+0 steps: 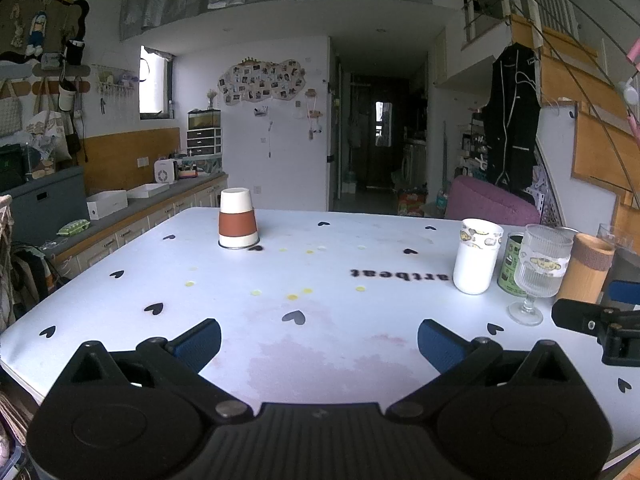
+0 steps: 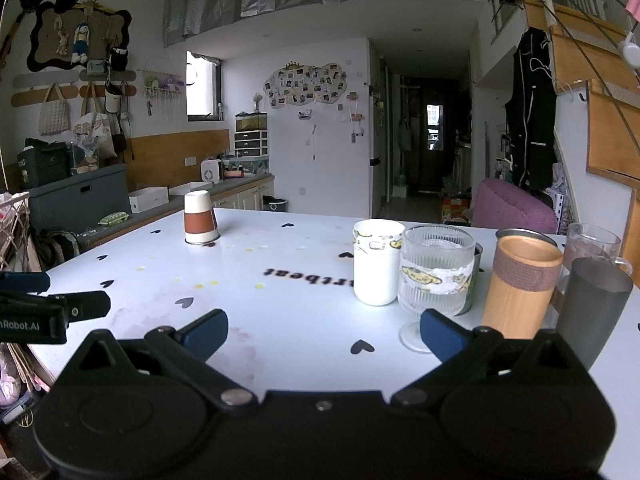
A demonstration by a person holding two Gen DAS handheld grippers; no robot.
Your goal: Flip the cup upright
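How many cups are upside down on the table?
1. The brown-banded cup stands mouth-down, alone at the table's far left. The other drinking vessels, clustered at the right near the white mug, stand upright; more could be hidden behind them.

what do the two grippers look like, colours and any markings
Both the left gripper and the right gripper are matte black plastic with blue fingertip pads and silver pivot pins. White lettering ending "nRobot.AI" shows on the left one's side. No cables or sleeves visible.

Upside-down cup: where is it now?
The cup stands rim-down alone at the table's far left in both views, well left of the drinkware cluster.
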